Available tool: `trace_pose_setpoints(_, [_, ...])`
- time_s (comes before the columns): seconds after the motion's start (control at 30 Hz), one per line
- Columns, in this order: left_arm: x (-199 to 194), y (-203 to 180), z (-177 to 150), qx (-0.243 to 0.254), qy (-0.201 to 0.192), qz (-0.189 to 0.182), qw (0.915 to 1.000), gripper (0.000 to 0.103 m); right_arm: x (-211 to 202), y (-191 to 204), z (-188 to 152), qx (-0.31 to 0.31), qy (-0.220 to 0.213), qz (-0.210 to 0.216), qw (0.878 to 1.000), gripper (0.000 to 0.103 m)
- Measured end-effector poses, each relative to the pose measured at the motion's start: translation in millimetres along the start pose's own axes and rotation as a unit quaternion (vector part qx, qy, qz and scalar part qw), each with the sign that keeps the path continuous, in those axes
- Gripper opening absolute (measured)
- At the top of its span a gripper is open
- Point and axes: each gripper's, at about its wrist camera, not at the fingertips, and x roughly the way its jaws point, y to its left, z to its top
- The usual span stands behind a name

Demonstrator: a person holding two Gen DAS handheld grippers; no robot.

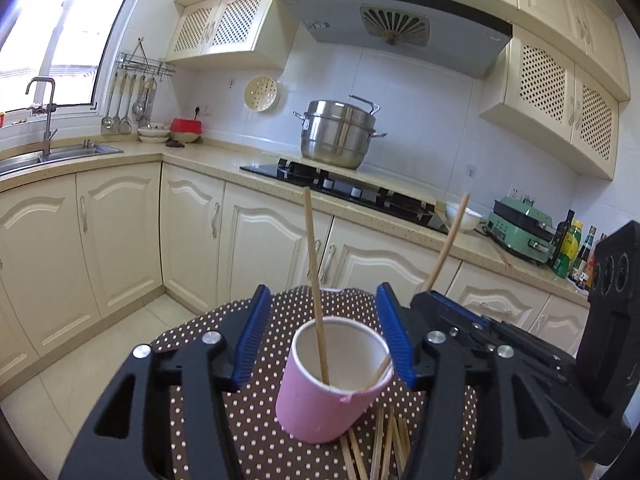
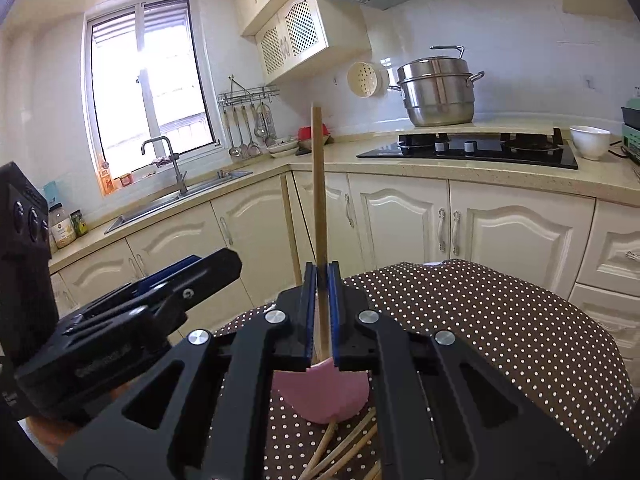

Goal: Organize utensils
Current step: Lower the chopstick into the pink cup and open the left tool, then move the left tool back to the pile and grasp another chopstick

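Item: pink cup (image 1: 328, 384) on our dotted table (image 1: 256, 432), between left gripper (image 1: 324, 340) spread jaws. Our right gripper (image 2: 322, 276) clamps one chopstick (image 2: 318, 184), seemingly above it; loose chopsticks (image 1: 384, 448) at 5 o'clock.

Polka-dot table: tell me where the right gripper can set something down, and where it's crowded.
Free: the polka-dot cloth right of the pink cup, out to the table's far edge, and the strip left of the cup. Crowded: the near side, where loose chopsticks lie by the cup's base, and around the cup, flanked by the left gripper.
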Motion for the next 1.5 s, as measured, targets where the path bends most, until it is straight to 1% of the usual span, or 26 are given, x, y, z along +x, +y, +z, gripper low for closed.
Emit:
trace_pose_setpoints(0.03, [-3.2,0.1,-0.9,0.003,0.008,0.003,1.0,0.059,-0.7,-0.2,-0.7,0.004,0.003,-0.002,1.0,0.016])
trace_pose_setpoints(0.07, [-6.1,0.3,-2.2,0.002,0.014,0.002,0.9999,0.061,-2.4,-1.7,-1.4,0.011,0.004,-0.003,1.0,0.028])
trace_pose_setpoints(0.1, [-10.1,1.6,-3.4,-0.001,0.023,-0.004,0.9997,0.061,-4.9,-3.3,-2.1,0.02,0.002,-0.004,1.0,0.034])
trace_pose_setpoints(0.13, [-13.4,3.0,-5.0,-0.005,0.029,-0.011,0.9995,0.061,-7.9,-4.6,-2.5,0.025,-0.001,-0.008,1.0,0.046])
trace_pose_setpoints(0.17, [-17.0,4.9,-6.0,-0.011,0.033,-0.017,0.9992,0.063,-11.0,-5.2,-3.0,0.028,-0.003,-0.008,1.0,0.048])
trace_pose_setpoints(0.2, [-21.8,7.7,-7.0,-0.018,0.04,-0.023,0.9988,0.063,-14.2,-5.5,-3.4,0.03,-0.003,-0.009,1.0,0.048])
trace_pose_setpoints(0.27, [-30.1,9.8,-10.3,-0.023,0.043,-0.021,0.9986,0.063,-21.6,-5.3,-3.4,0.032,-0.003,-0.012,0.999,0.048])
trace_pose_setpoints(0.37, [-40.0,8.2,-15.1,-0.015,0.051,-0.01,0.9985,0.063,-34.1,-3.6,-4.1,0.028,-0.004,-0.02,0.999,0.053])
trace_pose_setpoints(0.47, [-47.9,4.4,-22.1,-0.003,0.072,-0.012,0.9973,0.063,-46.8,-0.3,-8.8,0.015,0.002,-0.029,0.999,0.053])
trace_pose_setpoints(0.53, [-50.5,0.5,-29.4,0.009,0.1,-0.017,0.9948,0.063,-56.0,0.3,-14.4,0.007,0.01,-0.037,0.999,0.055])
trace_pose_setpoints(0.57, [-50.0,-1.1,-32.3,0.014,0.115,-0.02,0.9931,0.063,-60.3,-0.2,-18.7,0.004,0.018,-0.042,0.999,0.058])
trace_pose_setpoints(0.6, [-47.9,-3.6,-37.5,0.023,0.141,-0.024,0.9895,0.063,-63.5,-0.8,-22.7,0.004,0.024,-0.047,0.999,0.059])
trace_pose_setpoints(0.63, [-46.1,-4.7,-41.1,0.028,0.155,-0.024,0.9872,0.063,-66.9,-2.2,-27.5,0.005,0.031,-0.05,0.998,0.059])
trace_pose_setpoints(0.7, [-38.5,-7.8,-51.7,0.034,0.195,-0.028,0.9799,0.063,-73.4,-6.5,-38.2,0.009,0.047,-0.057,0.997,0.059])
trace_pose_setpoints(0.73, [-34.3,-9.2,-57.3,0.035,0.213,-0.03,0.976,0.061,-74.8,-8.9,-42.4,0.013,0.053,-0.06,0.997,0.059])
trace_pose_setpoints(0.8, [-25.2,-12.2,-67.8,0.035,0.245,-0.046,0.9677,0.045,-78.5,-15.1,-53.7,0.025,0.065,-0.061,0.996,0.059])
trace_pose_setpoints(0.83, [-20.0,-13.5,-73.5,0.03,0.262,-0.058,0.9628,0.042,-79.1,-17.6,-58.0,0.028,0.07,-0.064,0.995,0.059])
trace_pose_setpoints(0.87, [-14.9,-14.4,-78.7,0.026,0.277,-0.065,0.9584,0.037,-79.0,-20.4,-62.8,0.033,0.078,-0.067,0.994,0.059])
trace_pose_setpoints(0.9, [-9.9,-16.3,-83.9,0.025,0.288,-0.064,0.9552,0.031,-78.6,-23.2,-67.2,0.039,0.084,-0.068,0.993,0.059])
trace_pose_setpoints(0.93, [-4.8,-18.2,-89.1,0.026,0.298,-0.061,0.9523,0.029,-78.4,-26.5,-72.0,0.045,0.09,-0.068,0.993,0.059])
trace_pose_setpoints(1.0, [3.9,-21.1,-97.4,0.026,0.316,-0.058,0.9465,0.021,-78.5,-30.9,-78.9,0.052,0.098,-0.07,0.991,0.059])
trace_pose_setpoints(1.07, [12.1,-22.4,-104.8,0.024,0.335,-0.051,0.9405,0.018,-77.7,-36.3,-84.4,0.061,0.105,-0.07,0.99,0.059])
trace_pose_setpoints(1.1, [14.9,-22.1,-107.8,0.025,0.341,-0.048,0.9386,0.015,-77.4,-38.1,-86.2,0.064,0.107,-0.07,0.99,0.059])
trace_pose_setpoints(1.17, [21.3,-21.5,-112.4,0.024,0.354,-0.04,0.9341,0.014,-76.2,-41.7,-89.9,0.069,0.111,-0.068,0.989,0.059])
trace_pose_setpoints(1.23, [24.8,-20.9,-115.6,0.02,0.359,-0.038,0.9323,0.013,-75.7,-44.7,-93.4,0.074,0.114,-0.068,0.988,0.059])
trace_pose_setpoints(1.5, [37.2,-25.8,-114.6,0.026,0.364,-0.021,0.9308,0.013,-70.7,-53.4,-99.2,0.089,0.124,-0.063,0.986,0.059])
